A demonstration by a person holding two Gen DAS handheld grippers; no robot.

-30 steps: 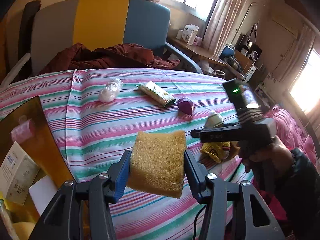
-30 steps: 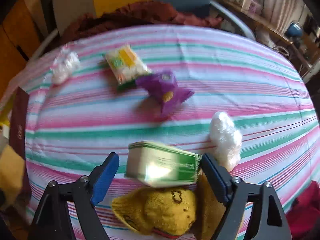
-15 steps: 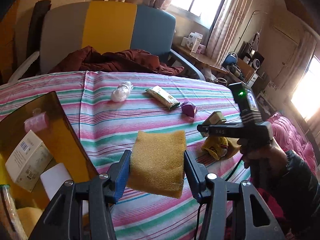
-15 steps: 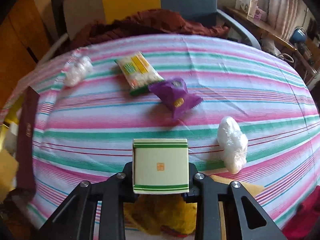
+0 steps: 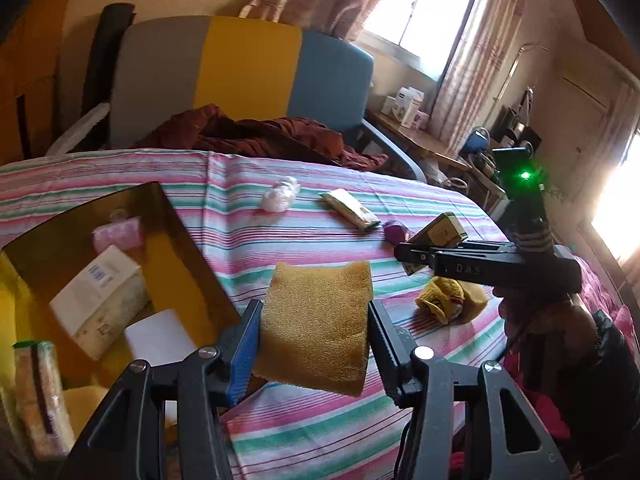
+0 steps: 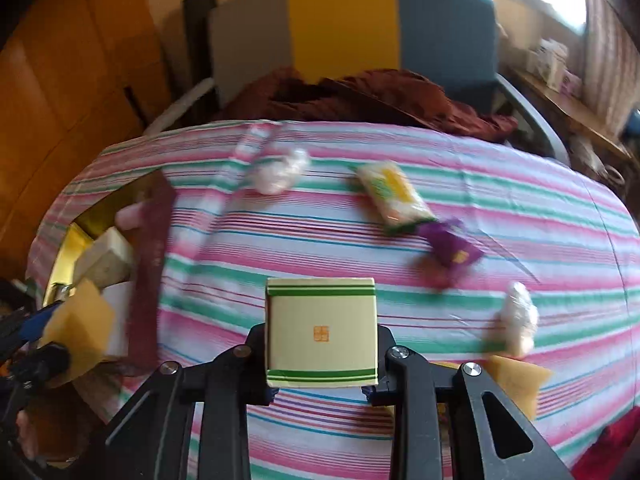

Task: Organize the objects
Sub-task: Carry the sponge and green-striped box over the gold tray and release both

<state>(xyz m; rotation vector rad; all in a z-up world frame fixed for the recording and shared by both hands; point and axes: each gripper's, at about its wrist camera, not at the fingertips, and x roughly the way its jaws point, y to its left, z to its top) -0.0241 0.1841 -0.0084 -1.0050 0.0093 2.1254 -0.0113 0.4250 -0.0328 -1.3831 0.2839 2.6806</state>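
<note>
Left gripper (image 5: 314, 336): clamped on yellow sponge (image 5: 318, 322), held above striped bedcover (image 5: 280, 240), beside open box (image 5: 120, 280). Right gripper (image 6: 322, 360): clamped on green-banded carton (image 6: 322, 330), above bedcover.

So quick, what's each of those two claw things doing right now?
Left gripper: closed on the yellow sponge.
Right gripper: closed on the small green-striped box.

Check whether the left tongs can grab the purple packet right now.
Probably not: the left tongs are shut on the sponge, so they are full. The purple packet lies uncovered on the bedspread.
</note>
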